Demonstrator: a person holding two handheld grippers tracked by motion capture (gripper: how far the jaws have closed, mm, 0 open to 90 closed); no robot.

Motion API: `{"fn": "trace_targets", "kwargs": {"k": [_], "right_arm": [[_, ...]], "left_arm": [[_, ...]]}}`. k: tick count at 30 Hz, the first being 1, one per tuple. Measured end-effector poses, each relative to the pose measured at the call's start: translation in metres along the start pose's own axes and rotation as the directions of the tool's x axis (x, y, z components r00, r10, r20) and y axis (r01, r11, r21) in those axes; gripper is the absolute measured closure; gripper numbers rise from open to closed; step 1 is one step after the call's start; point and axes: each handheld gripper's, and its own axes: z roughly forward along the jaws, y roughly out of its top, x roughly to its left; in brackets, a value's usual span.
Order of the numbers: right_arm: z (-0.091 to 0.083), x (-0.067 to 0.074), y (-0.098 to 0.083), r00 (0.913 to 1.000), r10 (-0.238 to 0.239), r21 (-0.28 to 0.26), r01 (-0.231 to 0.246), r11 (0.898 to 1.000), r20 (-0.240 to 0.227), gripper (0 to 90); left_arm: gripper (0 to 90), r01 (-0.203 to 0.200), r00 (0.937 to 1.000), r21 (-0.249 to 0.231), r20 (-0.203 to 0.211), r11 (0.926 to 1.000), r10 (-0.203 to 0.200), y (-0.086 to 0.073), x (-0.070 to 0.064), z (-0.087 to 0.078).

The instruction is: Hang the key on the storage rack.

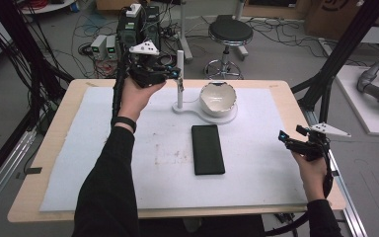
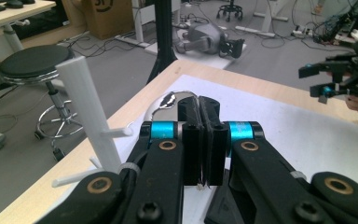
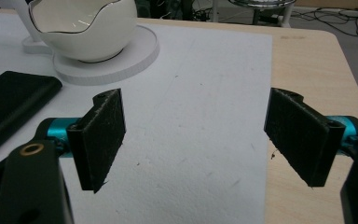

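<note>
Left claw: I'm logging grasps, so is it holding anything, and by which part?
The left claw is shut, with only a tiny white bit at the pads; what it is cannot be told.

Bowl (image 1: pixel 217 98) on stand (image 1: pixel 192 109); case (image 1: pixel 208 149) before it.

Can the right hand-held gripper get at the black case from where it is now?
Probably yes. The right hand-held gripper has its jaws wide open, and bare white mat lies between it and the black case, which lies flat with nothing on it. The left hand-held gripper is up by the white stand.
</note>
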Motion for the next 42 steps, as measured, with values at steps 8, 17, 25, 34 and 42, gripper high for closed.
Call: {"fn": "trace_targets", "kwargs": {"k": [8,17,25,34,42], "right_arm": [[-0.003,-0.002,-0.001,1.0000,0.004,-0.005,-0.004,1.000,0.002,21.2],[-0.005,-0.004,-0.001,1.0000,0.008,-0.008,-0.008,1.000,0.002,21.2],[-0.006,-0.004,-0.001,1.0000,0.007,-0.011,-0.007,1.000,0.002,21.2],[-0.006,-0.004,-0.001,1.0000,0.006,-0.011,-0.006,1.000,-0.002,21.2],[-0.006,-0.005,-0.001,1.0000,0.004,-0.009,-0.004,1.000,-0.004,21.2]], "left_arm": [[88.0,0.036,0.9988,0.033,-0.034,0.9988,-0.035,-0.001,0.012,0.012],[88.0,0.075,0.9960,0.033,-0.051,0.9966,-0.073,-0.006,0.021,0.018],[88.0,0.089,0.9935,0.036,-0.074,0.9954,-0.086,-0.008,0.025,0.021],[87.9,0.108,0.9909,0.025,-0.083,0.9938,-0.106,-0.010,0.029,0.023],[87.9,0.128,0.9884,0.008,-0.083,0.9917,-0.127,-0.011,0.032,0.026]]}}
